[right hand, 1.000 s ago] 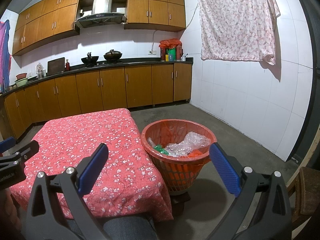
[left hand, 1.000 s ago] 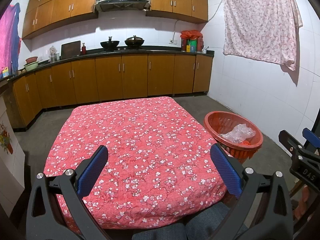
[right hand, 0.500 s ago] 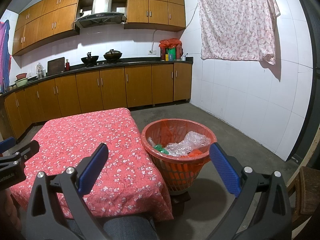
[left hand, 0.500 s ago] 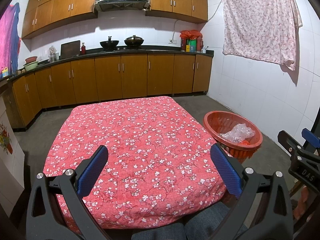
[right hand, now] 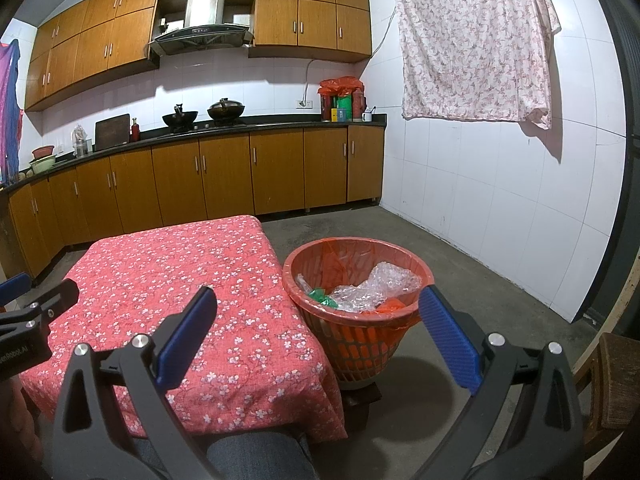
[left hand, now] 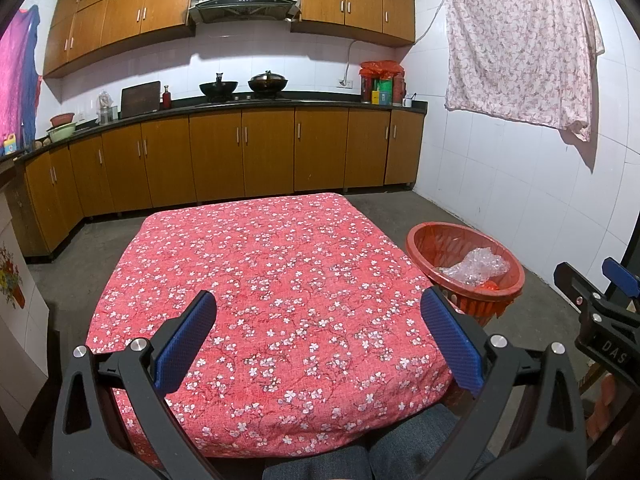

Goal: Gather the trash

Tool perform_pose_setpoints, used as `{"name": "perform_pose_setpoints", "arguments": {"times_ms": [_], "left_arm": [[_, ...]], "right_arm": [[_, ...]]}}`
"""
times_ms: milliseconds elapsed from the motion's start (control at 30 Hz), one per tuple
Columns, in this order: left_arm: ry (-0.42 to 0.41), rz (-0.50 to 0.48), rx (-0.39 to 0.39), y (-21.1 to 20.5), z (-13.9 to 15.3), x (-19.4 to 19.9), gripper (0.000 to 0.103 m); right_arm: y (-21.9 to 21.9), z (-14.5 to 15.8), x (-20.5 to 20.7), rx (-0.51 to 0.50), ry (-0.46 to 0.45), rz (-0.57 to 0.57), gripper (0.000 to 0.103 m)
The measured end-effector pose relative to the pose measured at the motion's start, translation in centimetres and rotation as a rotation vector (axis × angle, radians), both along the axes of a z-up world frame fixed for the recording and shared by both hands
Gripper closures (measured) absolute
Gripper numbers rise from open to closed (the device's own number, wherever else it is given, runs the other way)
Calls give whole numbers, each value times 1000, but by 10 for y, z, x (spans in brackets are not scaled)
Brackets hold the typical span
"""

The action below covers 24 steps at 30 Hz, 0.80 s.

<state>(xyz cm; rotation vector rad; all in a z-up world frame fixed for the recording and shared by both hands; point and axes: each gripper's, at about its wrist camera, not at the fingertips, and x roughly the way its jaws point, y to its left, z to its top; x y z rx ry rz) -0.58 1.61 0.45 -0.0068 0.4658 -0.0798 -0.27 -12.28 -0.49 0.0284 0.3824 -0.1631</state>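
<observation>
An orange plastic basket [right hand: 416, 264] stands on the floor right of the table and holds clear bubble wrap [right hand: 384, 284], a green scrap [right hand: 318, 294] and an orange piece [right hand: 390, 306]. It also shows in the left wrist view [left hand: 424, 236], with the bubble wrap [left hand: 476, 266] inside. My left gripper [left hand: 320, 336] is open and empty above the near part of the table's red floral cloth [left hand: 272, 272]. My right gripper [right hand: 318, 330] is open and empty, held in front of the basket. I see no loose trash on the cloth.
Wooden cabinets [left hand: 240, 156] with a counter holding woks and jars run along the back wall. A floral cloth [right hand: 476, 44] hangs on the white tiled right wall. Bare concrete floor [right hand: 460, 280] surrounds the basket. A wooden chair [right hand: 612, 376] is at the right edge.
</observation>
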Motion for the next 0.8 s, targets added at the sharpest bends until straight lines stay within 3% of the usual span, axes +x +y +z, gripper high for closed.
{"name": "perform_pose_setpoints", "arguments": {"times_ms": [800], "left_arm": [[8,1,1,-1,0,2,2]], "right_arm": [[0,0,0,1,1,0,4]]}}
